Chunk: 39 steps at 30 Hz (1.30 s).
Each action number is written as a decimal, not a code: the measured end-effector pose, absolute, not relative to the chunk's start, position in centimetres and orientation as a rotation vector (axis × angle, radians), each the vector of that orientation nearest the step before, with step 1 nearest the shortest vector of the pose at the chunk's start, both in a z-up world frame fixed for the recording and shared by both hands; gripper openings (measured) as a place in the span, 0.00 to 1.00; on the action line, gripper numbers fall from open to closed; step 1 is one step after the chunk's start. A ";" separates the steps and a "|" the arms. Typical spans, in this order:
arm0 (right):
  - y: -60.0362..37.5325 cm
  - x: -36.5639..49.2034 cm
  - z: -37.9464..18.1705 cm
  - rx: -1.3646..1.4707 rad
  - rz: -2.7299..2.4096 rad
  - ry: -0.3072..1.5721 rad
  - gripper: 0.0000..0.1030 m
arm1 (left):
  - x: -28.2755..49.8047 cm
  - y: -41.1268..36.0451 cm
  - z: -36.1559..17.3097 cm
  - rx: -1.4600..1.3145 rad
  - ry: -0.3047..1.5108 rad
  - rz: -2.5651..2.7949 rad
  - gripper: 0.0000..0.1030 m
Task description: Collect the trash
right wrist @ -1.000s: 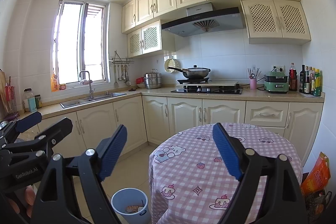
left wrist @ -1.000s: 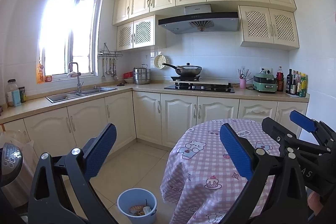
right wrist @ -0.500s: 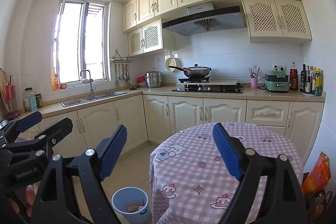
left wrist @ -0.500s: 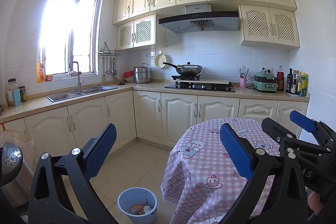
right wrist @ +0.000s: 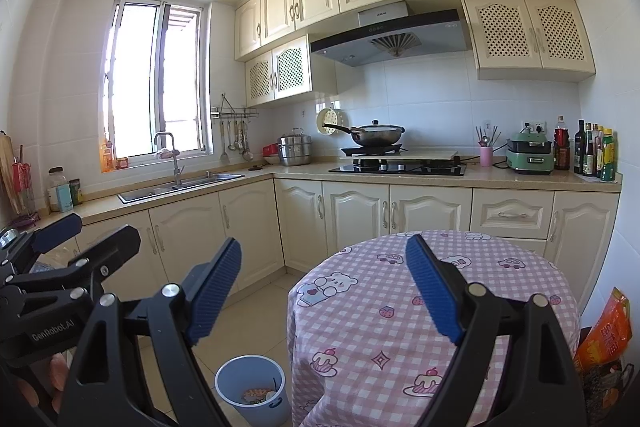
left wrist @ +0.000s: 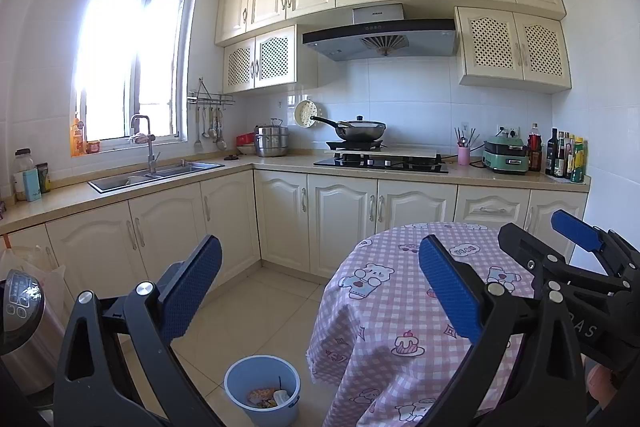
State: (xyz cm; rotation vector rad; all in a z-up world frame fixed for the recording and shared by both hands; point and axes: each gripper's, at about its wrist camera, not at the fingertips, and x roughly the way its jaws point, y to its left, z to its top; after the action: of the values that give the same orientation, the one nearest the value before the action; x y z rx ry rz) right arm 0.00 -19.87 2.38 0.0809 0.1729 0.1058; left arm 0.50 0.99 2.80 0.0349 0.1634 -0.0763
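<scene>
A blue waste bin [left wrist: 262, 389] stands on the tiled floor left of the round table [left wrist: 404, 311]; it holds wrappers and scraps. It also shows in the right wrist view [right wrist: 252, 389]. The table's pink checked cloth [right wrist: 432, 307] is bare of loose items. My left gripper [left wrist: 320, 291] is open and empty, held high over the floor and table edge. My right gripper [right wrist: 324, 287] is open and empty, above the table's near left edge. Each gripper shows in the other's view, the right one [left wrist: 576, 259] and the left one [right wrist: 60, 247].
Cream cabinets and a countertop [left wrist: 360, 167] run along the back and left walls, with a sink [left wrist: 156, 175], hob, wok [left wrist: 360, 129] and bottles. A steel appliance [left wrist: 20, 311] stands at the far left. An orange snack bag [right wrist: 604, 331] sits right of the table.
Both cameras have tilted very slightly; the scene sits a little lower in each view. Both grippers stay open and empty.
</scene>
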 end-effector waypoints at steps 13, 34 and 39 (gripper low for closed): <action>-19.7 0.1 2.5 0.080 0.109 0.173 0.81 | 0.6 1.0 2.7 0.034 0.165 -0.071 0.93; -19.2 0.9 2.6 0.069 0.136 0.180 0.81 | 0.7 2.1 3.0 0.035 0.169 0.004 0.93; -18.8 1.0 2.6 0.063 0.141 0.183 0.81 | 0.8 2.2 3.0 0.037 0.172 0.027 0.93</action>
State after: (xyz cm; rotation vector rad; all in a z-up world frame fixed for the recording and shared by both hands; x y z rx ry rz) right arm 0.97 -18.76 2.57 0.0633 0.1828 0.1414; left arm 0.82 2.24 3.01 0.0373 0.1724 0.0268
